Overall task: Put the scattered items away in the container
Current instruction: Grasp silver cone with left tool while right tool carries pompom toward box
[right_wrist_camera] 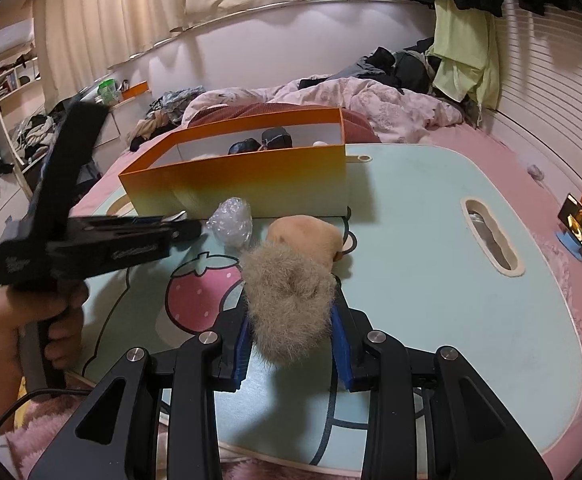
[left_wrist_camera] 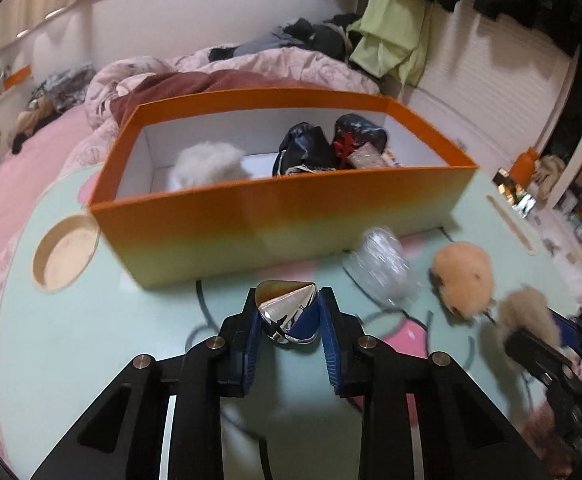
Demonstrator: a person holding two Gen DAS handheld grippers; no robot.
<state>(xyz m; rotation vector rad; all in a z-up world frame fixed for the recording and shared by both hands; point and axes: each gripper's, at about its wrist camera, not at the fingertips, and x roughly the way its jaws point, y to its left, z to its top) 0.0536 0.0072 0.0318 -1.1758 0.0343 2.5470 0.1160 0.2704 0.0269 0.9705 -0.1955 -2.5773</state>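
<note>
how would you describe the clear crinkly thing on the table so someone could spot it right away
Find the orange box on the pale green lap table. Just in front of its near wall lies a small wad of clear plastic wrap, beside a peach fluffy ball. It is the only see-through, shiny item; its neighbours are furry.

Box (left_wrist_camera: 275, 216) on table (left_wrist_camera: 91, 340); wrapped bundle (left_wrist_camera: 383, 266) at box's 5 o'clock, plush (left_wrist_camera: 463, 276) at bundle's 3 o'clock.

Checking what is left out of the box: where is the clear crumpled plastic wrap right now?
The clear plastic wrap lies on the mint table just in front of the orange box, between the left gripper and the peach plush.
</note>
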